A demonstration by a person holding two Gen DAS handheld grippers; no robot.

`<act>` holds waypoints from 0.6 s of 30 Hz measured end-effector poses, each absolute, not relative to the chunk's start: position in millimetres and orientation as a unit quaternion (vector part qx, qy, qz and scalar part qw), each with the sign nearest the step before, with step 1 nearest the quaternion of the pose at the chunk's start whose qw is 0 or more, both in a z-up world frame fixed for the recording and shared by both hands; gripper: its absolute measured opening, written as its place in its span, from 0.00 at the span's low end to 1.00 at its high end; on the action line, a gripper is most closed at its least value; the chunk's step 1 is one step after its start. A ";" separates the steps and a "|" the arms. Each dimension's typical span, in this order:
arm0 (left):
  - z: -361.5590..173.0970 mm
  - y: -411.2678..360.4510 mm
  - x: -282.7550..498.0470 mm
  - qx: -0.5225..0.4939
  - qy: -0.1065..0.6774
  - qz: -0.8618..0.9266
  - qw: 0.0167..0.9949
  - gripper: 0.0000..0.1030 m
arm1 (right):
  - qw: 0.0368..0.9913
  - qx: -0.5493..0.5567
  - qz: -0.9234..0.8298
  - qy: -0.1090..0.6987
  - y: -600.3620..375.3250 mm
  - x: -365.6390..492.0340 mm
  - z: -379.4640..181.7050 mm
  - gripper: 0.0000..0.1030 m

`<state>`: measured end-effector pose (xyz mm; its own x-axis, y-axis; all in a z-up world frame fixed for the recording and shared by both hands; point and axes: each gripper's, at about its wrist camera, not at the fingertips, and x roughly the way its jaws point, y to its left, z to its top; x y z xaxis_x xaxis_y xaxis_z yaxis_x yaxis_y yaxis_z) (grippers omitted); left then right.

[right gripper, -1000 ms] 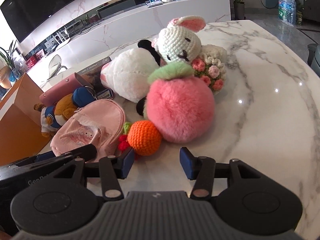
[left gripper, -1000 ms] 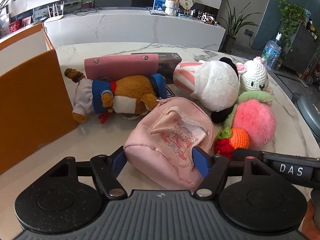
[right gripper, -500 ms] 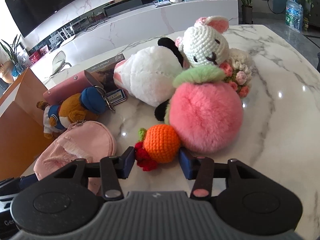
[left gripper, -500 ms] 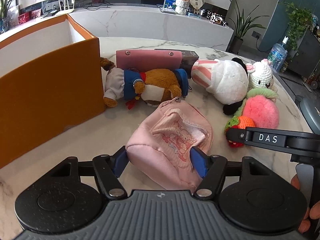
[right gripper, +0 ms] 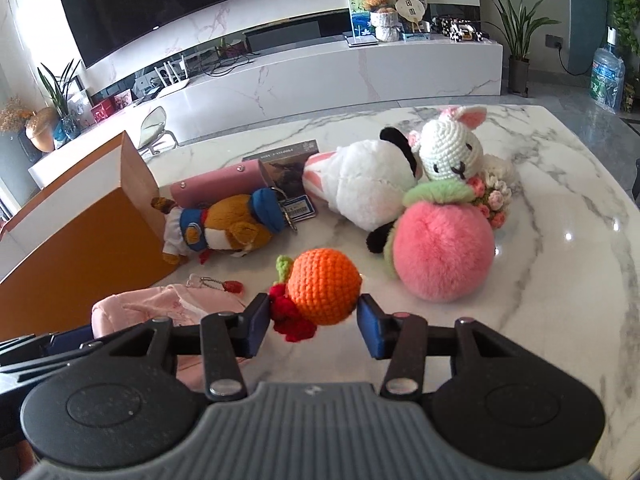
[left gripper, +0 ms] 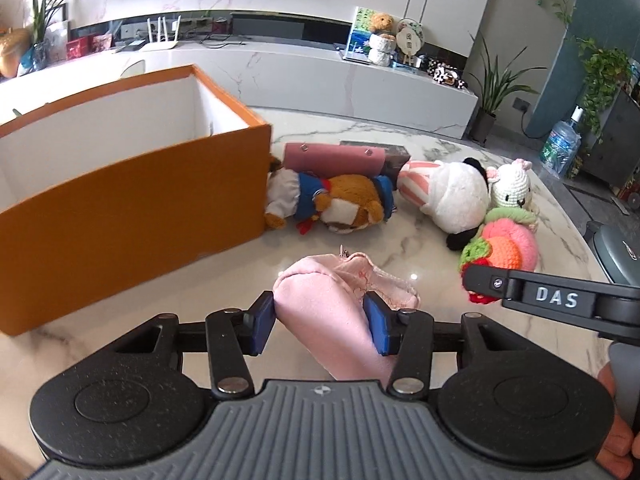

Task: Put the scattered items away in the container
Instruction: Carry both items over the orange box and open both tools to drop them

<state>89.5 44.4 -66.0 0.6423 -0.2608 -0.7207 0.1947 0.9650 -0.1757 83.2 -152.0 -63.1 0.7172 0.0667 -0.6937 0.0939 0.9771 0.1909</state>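
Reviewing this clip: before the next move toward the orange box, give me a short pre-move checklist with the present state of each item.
1. Left gripper clamped on the pink pouch: ok, both pads press its sides.
2. Pouch clear of the marble table: cannot tell.
3. Right gripper on the crocheted orange: ok, pads touch both sides.
4. Orange box open on top: ok, white interior visible.
5. Path to the box free: ok, bare marble between pouch and box wall.
6. Box contents: cannot tell, floor hidden.
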 end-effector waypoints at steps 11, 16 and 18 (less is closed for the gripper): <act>-32.9 66.1 58.8 -0.051 0.353 -0.110 0.928 0.51 | 0.926 0.086 0.012 0.367 -125.0 50.5 -43.7 0.49; -9.8 77.5 49.0 -0.053 0.326 -0.103 0.938 0.51 | 0.933 0.085 0.029 0.348 -111.7 42.9 -26.2 0.49; -0.5 82.1 45.2 -0.054 0.315 -0.100 0.942 0.50 | 0.936 0.087 0.036 0.340 -106.4 41.5 -18.1 0.49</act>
